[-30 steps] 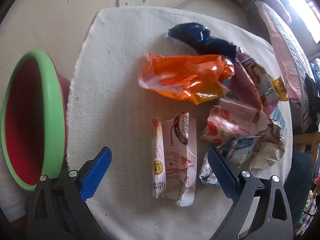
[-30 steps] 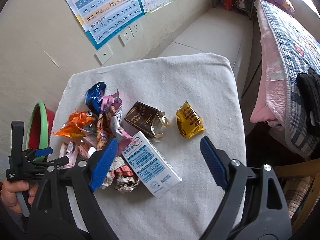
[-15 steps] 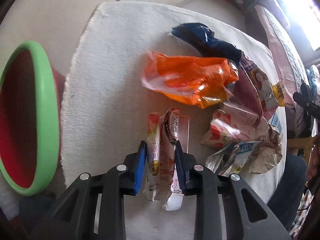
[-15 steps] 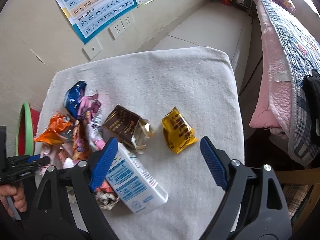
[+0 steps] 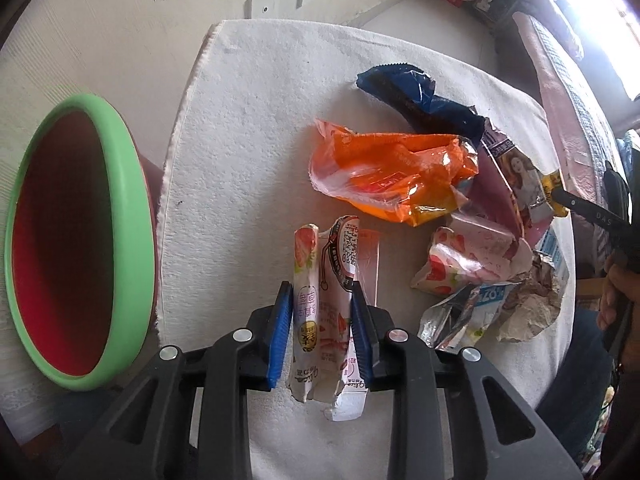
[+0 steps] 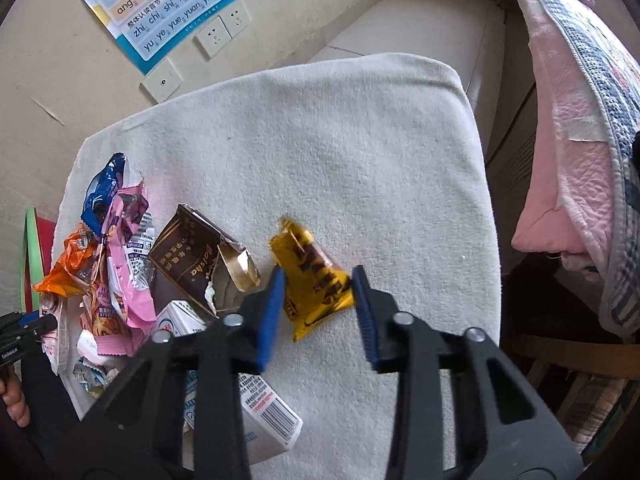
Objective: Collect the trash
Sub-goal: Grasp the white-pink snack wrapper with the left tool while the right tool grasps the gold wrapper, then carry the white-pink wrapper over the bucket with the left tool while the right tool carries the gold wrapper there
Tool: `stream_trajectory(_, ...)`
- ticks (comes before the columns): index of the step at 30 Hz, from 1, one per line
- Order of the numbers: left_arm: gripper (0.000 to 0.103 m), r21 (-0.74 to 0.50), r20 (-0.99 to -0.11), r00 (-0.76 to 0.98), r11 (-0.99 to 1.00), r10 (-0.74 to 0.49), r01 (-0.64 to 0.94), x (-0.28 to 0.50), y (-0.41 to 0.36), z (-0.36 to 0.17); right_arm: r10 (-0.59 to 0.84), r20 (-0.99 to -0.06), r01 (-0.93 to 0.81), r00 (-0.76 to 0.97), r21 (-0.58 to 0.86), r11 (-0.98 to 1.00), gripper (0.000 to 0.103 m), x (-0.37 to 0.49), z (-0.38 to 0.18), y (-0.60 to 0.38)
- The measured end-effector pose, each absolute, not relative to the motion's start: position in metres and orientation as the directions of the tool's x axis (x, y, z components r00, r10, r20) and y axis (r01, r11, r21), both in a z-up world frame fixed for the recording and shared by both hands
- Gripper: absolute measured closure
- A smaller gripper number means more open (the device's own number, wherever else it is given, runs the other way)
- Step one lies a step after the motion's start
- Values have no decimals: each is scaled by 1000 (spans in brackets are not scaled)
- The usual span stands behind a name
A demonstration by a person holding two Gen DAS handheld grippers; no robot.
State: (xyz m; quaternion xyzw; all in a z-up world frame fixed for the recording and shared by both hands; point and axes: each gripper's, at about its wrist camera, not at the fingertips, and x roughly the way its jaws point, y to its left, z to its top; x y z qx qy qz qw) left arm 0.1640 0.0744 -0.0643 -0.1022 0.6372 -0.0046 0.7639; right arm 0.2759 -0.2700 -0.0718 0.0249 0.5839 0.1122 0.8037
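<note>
So I'm pinching the flattened strawberry carton (image 5: 324, 308) in the left gripper (image 5: 320, 332), pads squeezing both long edges. The right gripper (image 6: 318, 308) has just been closing on the yellow wrapper (image 6: 314, 280), and I'm reading both pads as pressing its sides now, though it's crumpled foil so the bite looks shallow. My plan is lifting both straight up off the white towel (image 6: 340, 152) slowly, since that foil could be slipping out and the carton's loose bottom flap is hanging below the pads. Taking the green-rimmed bin (image 5: 132, 216) as my landmark: the carton is sitting just to its right on the towel, the orange bag (image 5: 392, 176) is lying further right and a bit beyond, and the yellow wrapper is lying well to the right, past the brown carton (image 6: 192, 256).
</note>
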Motion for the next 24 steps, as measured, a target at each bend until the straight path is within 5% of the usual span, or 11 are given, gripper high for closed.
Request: stream_trajectory(24, 76, -207, -932, 318, 975, -172, -81, 127, 65, -10, 261, -864, -193, 431, 195, 962, 80, 201, 28, -262)
